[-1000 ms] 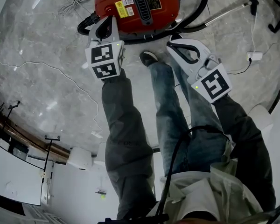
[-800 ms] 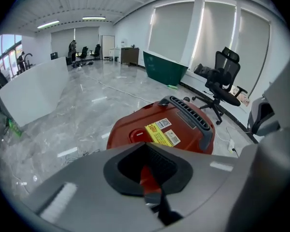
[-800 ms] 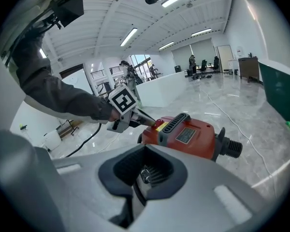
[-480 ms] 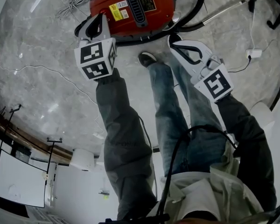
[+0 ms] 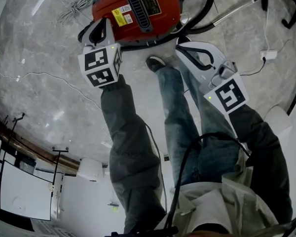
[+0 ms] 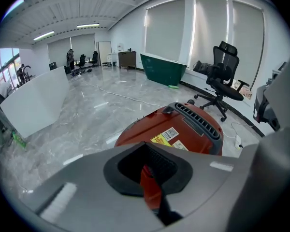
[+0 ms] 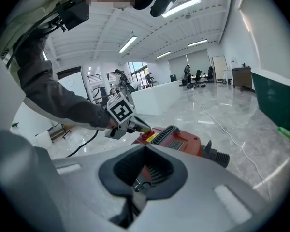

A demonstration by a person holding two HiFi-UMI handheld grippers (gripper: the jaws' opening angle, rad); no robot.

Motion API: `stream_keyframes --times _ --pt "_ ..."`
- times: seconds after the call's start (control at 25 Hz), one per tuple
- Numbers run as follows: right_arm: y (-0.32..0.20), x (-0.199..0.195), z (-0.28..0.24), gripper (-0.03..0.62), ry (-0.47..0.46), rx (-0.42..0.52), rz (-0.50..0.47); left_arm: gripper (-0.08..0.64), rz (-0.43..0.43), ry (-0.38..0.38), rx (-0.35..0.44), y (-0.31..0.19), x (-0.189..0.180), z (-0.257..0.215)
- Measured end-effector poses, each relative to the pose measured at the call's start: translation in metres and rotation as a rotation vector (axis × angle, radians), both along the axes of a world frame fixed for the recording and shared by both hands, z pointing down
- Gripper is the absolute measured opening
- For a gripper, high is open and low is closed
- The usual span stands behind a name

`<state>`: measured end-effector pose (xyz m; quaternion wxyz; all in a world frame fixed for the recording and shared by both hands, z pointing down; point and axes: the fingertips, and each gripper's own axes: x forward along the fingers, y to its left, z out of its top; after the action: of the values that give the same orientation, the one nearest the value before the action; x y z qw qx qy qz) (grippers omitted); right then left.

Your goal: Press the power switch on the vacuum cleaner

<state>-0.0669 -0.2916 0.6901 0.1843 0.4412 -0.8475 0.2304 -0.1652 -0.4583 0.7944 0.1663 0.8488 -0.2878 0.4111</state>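
Vacuum cleaner [image 5: 160, 21] has the closed, empty left hand-held gripper [image 5: 102, 23] at its side; right hand-held gripper [image 5: 183, 47] closed, apart.

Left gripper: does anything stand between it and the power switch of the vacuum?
Nothing visible does. In the right gripper view, the left gripper has its tip right at the small red switch on top of the vacuum, with no cable or hose between them.

3 close views, common vacuum cleaner [image 5: 160, 21]

Grey marble floor [image 6: 82, 105], white partition [image 6: 36, 100] mid-left, office chair [image 6: 223, 76] at R, blinds [image 6: 165, 28] down over windows upper centre, strip lights [image 6: 44, 35] upper L
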Motion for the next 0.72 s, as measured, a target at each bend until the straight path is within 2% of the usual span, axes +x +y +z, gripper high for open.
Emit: stream_keyframes --times 0.08,0.16,0.28,0.36,0.48,0.64,0.72 --pt "-0.007 0.004 -0.004 0.0 0.009 0.02 0.013 0.0 -0.016 0.009 -0.012 -0.001 0.0 0.001" --pt "-0.013 0.007 -0.005 0.0 0.012 0.03 0.019 0.0 -0.011 -0.015 -0.021 -0.001 0.0 0.004" --pt "-0.018 0.009 -0.005 0.0 0.015 0.029 0.025 -0.009 0.06 -0.101 -0.019 -0.002 0.004 0.008" --pt "-0.018 0.009 -0.004 0.0 0.011 0.019 0.037 -0.012 0.106 -0.126 -0.032 -0.002 0.007 0.01" --pt "-0.015 0.007 -0.008 0.0 -0.007 0.012 0.055 -0.012 0.079 -0.064 -0.072 0.001 0.004 0.009" --pt "0.008 0.026 -0.012 0.0 0.012 0.006 0.038 -0.006 -0.019 0.05 -0.05 0.036 -0.017 -0.008" --pt "0.035 0.062 -0.009 0.0 0.01 -0.062 0.138 -0.005 -0.053 0.12 -0.063 0.079 -0.028 -0.018"
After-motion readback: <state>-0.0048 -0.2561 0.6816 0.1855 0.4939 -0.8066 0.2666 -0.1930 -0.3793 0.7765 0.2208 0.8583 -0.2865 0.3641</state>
